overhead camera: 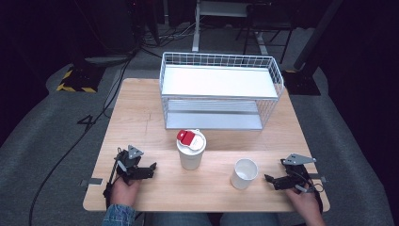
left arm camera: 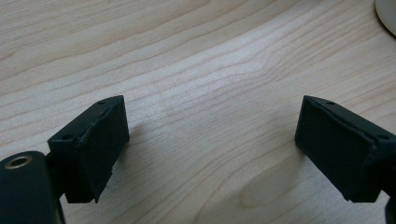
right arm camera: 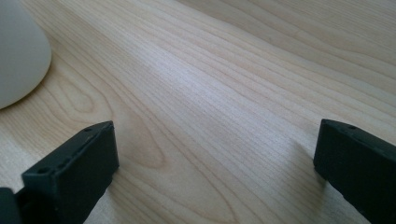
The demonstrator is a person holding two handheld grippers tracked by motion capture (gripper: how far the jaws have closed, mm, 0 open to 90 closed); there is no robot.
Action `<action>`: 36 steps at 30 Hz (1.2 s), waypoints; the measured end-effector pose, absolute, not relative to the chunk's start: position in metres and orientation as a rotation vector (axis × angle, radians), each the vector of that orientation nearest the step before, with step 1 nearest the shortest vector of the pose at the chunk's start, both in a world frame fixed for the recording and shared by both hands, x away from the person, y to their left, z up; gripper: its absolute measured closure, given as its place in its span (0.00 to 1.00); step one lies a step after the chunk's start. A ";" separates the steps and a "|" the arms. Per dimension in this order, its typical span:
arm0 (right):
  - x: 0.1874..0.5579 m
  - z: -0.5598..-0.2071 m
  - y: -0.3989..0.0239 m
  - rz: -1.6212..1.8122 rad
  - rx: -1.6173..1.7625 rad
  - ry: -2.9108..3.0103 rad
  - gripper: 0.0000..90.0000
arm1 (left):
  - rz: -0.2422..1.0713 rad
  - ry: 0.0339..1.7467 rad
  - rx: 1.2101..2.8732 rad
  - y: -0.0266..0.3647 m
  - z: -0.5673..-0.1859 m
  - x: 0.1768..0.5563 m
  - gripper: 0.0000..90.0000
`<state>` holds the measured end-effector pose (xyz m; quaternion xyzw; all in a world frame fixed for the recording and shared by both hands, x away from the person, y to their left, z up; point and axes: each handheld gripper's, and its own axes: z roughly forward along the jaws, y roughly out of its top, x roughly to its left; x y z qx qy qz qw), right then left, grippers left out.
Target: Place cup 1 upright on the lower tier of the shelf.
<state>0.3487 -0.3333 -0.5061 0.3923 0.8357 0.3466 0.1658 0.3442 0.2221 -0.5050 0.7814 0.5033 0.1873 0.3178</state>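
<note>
Two cups are seen on the desk [overhead camera: 141, 117] in the high view: a lidded cup [overhead camera: 191, 149] with a red tab on its lid, near the middle, and an open cup [overhead camera: 244, 173] to its right, well apart from it. A white wire rack [overhead camera: 220, 89] is set behind them at the far side of the desk.

The left gripper [overhead camera: 151, 168] is held low over the desk, left of the lidded cup and apart from it. In the left gripper view its jaws are spread, with bare wood between them; a white cup's edge [left arm camera: 386, 16] is caught at the top right corner.

The right gripper [overhead camera: 269, 179] is held just right of the open cup, apart from it. Its jaws are spread wide over bare wood; in the right gripper view the open cup's wall [right arm camera: 18, 56] is seen at the upper left. Nothing is pinched by either gripper.
</note>
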 end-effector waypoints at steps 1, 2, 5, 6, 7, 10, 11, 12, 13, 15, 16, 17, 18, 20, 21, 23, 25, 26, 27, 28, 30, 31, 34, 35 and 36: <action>0.349 -0.506 -0.333 0.988 1.117 2.380 0.00 | 0.495 1.325 2.056 0.222 -0.505 0.344 0.12; 0.349 -0.506 -0.333 0.988 1.117 2.380 0.00 | 0.495 1.325 2.056 0.222 -0.505 0.344 0.12; 0.349 -0.506 -0.333 0.987 1.120 2.378 0.00 | 0.495 1.328 2.055 0.221 -0.505 0.344 0.12; 0.349 -0.506 -0.333 0.987 1.120 2.378 0.00 | 0.495 1.328 2.055 0.221 -0.505 0.344 0.12; 0.349 -0.506 -0.333 0.987 1.120 2.377 0.00 | 0.494 1.330 2.053 0.220 -0.505 0.345 0.12; 0.349 -0.506 -0.333 0.987 1.120 2.377 0.00 | 0.492 1.321 2.059 0.220 -0.505 0.346 0.12; 0.349 -0.506 -0.333 0.987 1.120 2.377 0.00 | 0.493 1.315 2.062 0.219 -0.505 0.347 0.12; 0.349 -0.506 -0.333 0.987 1.120 2.377 0.00 | 0.491 1.315 2.061 0.219 -0.505 0.348 0.12; 0.349 -0.506 -0.333 0.988 1.120 2.377 0.00 | 0.488 1.317 2.058 0.218 -0.505 0.348 0.12; 0.349 -0.506 -0.333 0.988 1.121 2.378 0.00 | 0.492 1.314 2.060 0.219 -0.505 0.349 0.12; 0.349 -0.506 -0.333 0.988 1.120 2.378 0.00 | 0.491 1.322 2.048 0.219 -0.505 0.349 0.13; 0.349 -0.506 -0.333 0.987 1.120 2.378 0.00 | 0.496 1.321 2.049 0.220 -0.505 0.349 0.15; 0.349 -0.506 -0.333 0.987 1.120 2.378 0.00 | 0.496 1.321 2.049 0.220 -0.505 0.349 0.15; 0.350 -0.506 -0.333 0.987 1.117 2.380 0.00 | 0.496 1.322 2.050 0.220 -0.505 0.349 0.15; 0.350 -0.506 -0.333 0.989 1.118 2.380 0.00 | 0.497 1.321 2.051 0.220 -0.505 0.349 0.15; 0.350 -0.506 -0.333 0.989 1.118 2.380 0.00 | 0.502 1.321 2.049 0.220 -0.505 0.349 0.16; 0.350 -0.506 -0.333 0.990 1.118 2.380 0.00 | 0.503 1.322 2.049 0.220 -0.505 0.349 0.16; 0.350 -0.506 -0.333 0.994 1.122 2.379 0.00 | 0.502 1.321 2.049 0.220 -0.505 0.349 0.16; 0.350 -0.506 -0.333 0.994 1.122 2.379 0.00 | 0.502 1.321 2.049 0.220 -0.505 0.349 0.16; 0.349 -0.506 -0.334 0.993 1.119 2.380 0.00 | 0.501 1.321 2.050 0.220 -0.505 0.349 0.16; 0.349 -0.506 -0.334 0.992 1.115 2.384 0.00 | 0.501 1.321 2.049 0.220 -0.505 0.349 0.16; 0.348 -0.506 -0.334 0.988 1.126 2.375 0.00 | 0.501 1.321 2.049 0.220 -0.505 0.349 0.16; 0.348 -0.506 -0.334 0.987 1.150 2.360 0.00 | 0.502 1.321 2.049 0.220 -0.505 0.349 0.16; 0.348 -0.506 -0.334 0.988 1.157 2.355 0.01 | 0.501 1.321 2.049 0.220 -0.505 0.349 0.16; 0.348 -0.506 -0.334 0.988 1.157 2.355 0.01 | 0.501 1.321 2.049 0.220 -0.505 0.349 0.16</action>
